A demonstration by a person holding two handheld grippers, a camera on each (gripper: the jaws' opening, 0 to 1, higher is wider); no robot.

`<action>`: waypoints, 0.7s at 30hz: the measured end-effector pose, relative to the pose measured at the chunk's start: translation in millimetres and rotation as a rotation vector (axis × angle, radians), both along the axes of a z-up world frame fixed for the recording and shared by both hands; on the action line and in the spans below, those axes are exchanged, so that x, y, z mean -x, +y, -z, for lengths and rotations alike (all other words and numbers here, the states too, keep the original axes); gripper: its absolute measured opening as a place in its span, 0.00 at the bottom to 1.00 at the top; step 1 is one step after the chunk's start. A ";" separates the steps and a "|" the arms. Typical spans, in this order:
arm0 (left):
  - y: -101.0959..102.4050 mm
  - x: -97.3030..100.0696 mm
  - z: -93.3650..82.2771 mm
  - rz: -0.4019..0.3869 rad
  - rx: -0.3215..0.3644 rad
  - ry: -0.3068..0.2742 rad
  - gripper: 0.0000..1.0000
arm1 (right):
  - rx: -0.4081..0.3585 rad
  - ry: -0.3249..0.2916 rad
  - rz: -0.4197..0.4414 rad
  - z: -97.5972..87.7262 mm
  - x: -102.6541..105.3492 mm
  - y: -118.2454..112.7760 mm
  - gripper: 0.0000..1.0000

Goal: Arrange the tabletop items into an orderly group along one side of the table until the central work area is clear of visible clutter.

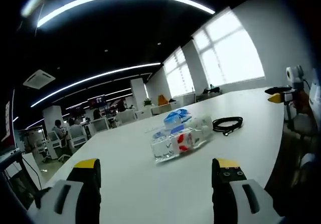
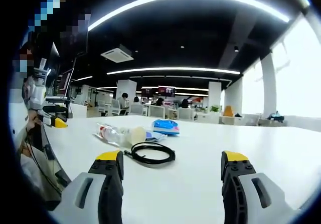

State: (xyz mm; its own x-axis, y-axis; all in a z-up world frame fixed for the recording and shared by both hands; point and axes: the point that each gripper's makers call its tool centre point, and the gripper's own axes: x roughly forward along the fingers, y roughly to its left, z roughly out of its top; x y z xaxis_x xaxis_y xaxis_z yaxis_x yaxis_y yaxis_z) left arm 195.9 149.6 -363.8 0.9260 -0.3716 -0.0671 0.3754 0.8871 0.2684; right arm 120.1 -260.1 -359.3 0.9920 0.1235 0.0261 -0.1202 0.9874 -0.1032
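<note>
While my left gripper (image 1: 155,171) hovers with jaws spread and empty, the left gripper view has a plastic bottle (image 1: 180,141) lying mid-table (image 1: 135,194), a blue packet (image 1: 176,117) just behind, a coiled black cable (image 1: 228,124) right. Right gripper view: my right gripper (image 2: 171,165) jaws apart, cable (image 2: 151,153) nearest, bottle (image 2: 113,133) and what looks like the packet (image 2: 166,126) beyond.

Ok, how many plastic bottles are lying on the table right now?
1 that I can tell: a clear bottle lying on its side between the blue packet and black cable; another could hide behind.
</note>
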 end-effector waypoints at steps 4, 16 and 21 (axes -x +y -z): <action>-1.2 -1.7 -2.2 -0.011 -0.033 -0.004 0.91 | -0.006 0.005 -0.008 2.6 1.6 0.4 0.77; -36.9 -12.6 -17.3 0.029 -0.211 -0.079 0.91 | -0.014 -0.003 -0.019 2.9 3.2 -0.2 0.76; -55.4 -15.6 -21.2 0.062 -0.278 -0.119 0.91 | -0.014 0.010 -0.021 5.9 5.1 -0.9 0.76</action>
State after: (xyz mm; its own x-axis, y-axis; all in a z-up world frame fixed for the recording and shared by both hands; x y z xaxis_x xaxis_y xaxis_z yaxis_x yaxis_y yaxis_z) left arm 211.5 94.3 -342.6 0.9094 -0.4105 -0.0666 0.3782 0.7498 0.5429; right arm 115.0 -261.0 -365.2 0.9895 0.1435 0.0179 -0.1414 0.9860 -0.0882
